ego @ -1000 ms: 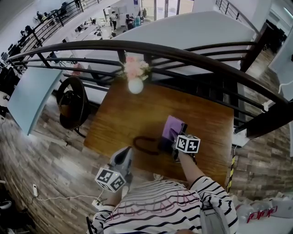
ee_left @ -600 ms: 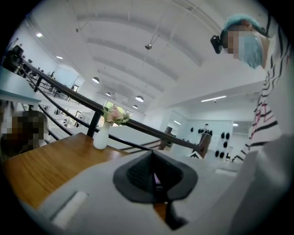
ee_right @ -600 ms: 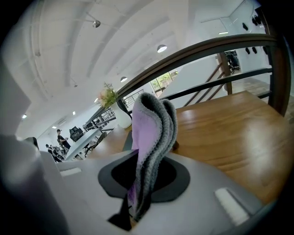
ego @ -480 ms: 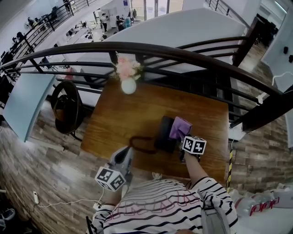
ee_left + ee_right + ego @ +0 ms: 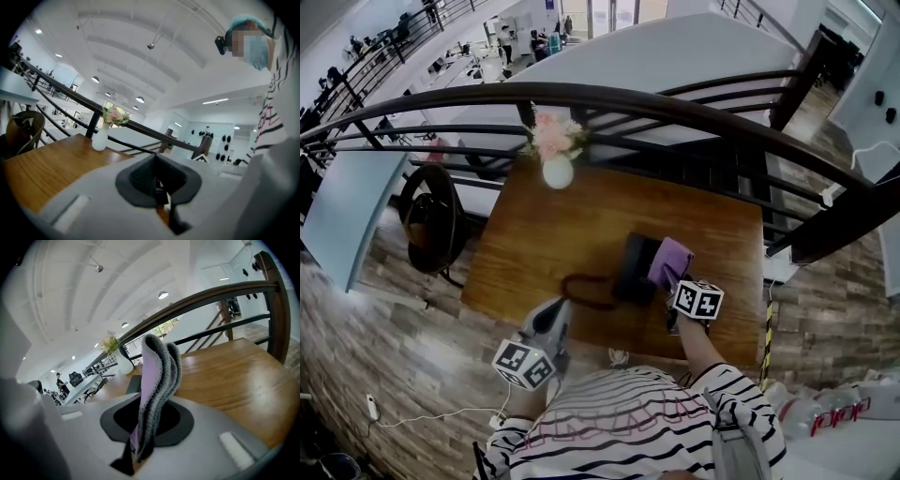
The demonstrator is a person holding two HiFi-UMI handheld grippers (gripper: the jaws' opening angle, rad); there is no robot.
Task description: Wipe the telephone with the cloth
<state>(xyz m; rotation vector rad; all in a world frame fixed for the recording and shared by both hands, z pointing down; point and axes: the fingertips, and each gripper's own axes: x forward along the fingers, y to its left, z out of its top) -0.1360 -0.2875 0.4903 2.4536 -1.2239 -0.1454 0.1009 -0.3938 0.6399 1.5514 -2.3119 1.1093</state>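
A black telephone [image 5: 634, 265] lies on the wooden table [image 5: 553, 234], its cord [image 5: 584, 292] looping off to the left. A folded purple and grey cloth [image 5: 671, 260] rests against the telephone's right side. My right gripper [image 5: 674, 285] is shut on it. In the right gripper view the cloth [image 5: 158, 380] stands up from the shut jaws of the right gripper [image 5: 140, 446], and a dark corner of the telephone [image 5: 132, 383] shows behind it. My left gripper [image 5: 554, 325] hangs at the table's near edge, away from the telephone. The left gripper [image 5: 158, 188] is shut and holds nothing.
A white vase of pink flowers [image 5: 555, 161] stands at the table's far left edge, also in the left gripper view [image 5: 101, 136]. A dark railing [image 5: 675, 108] runs behind the table. A black chair [image 5: 429, 217] stands to the left. Cables [image 5: 422, 412] lie on the floor.
My right gripper has drawn the cloth to the right across the telephone, uncovering its black top. The left gripper has stayed in place.
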